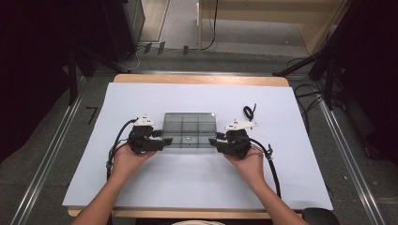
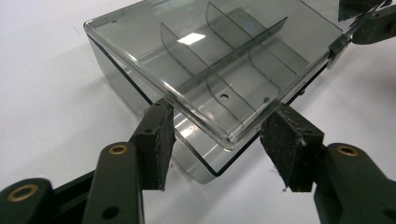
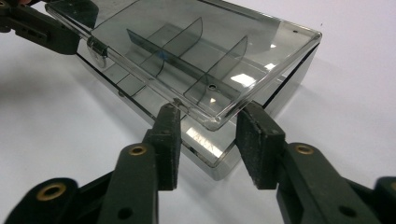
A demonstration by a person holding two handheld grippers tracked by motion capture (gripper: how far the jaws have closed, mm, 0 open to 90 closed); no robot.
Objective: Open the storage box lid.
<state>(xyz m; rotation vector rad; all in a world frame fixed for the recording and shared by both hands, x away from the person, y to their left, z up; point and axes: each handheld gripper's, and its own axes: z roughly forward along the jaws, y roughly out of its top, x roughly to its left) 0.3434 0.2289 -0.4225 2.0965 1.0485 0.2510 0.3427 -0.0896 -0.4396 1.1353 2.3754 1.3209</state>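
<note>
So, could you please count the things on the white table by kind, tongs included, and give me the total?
Clear smoky-grey plastic compartment box with lid: 1
Black two-jaw tongs held in hands: 2 (left tongs, right tongs)
Small black looped cord: 1
Total: 4

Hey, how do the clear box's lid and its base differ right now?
The lid is a thin, flat, clear sheet; the base is deeper, with smoky tinted walls. The lid sits tilted, its front corner lifted off the base, while the base lies flat on the white table. The base holds the dividers; the lid is plain. Both are transparent and rectangular, and a corner of each lies between each hand-held gripper's open jaws.
</note>
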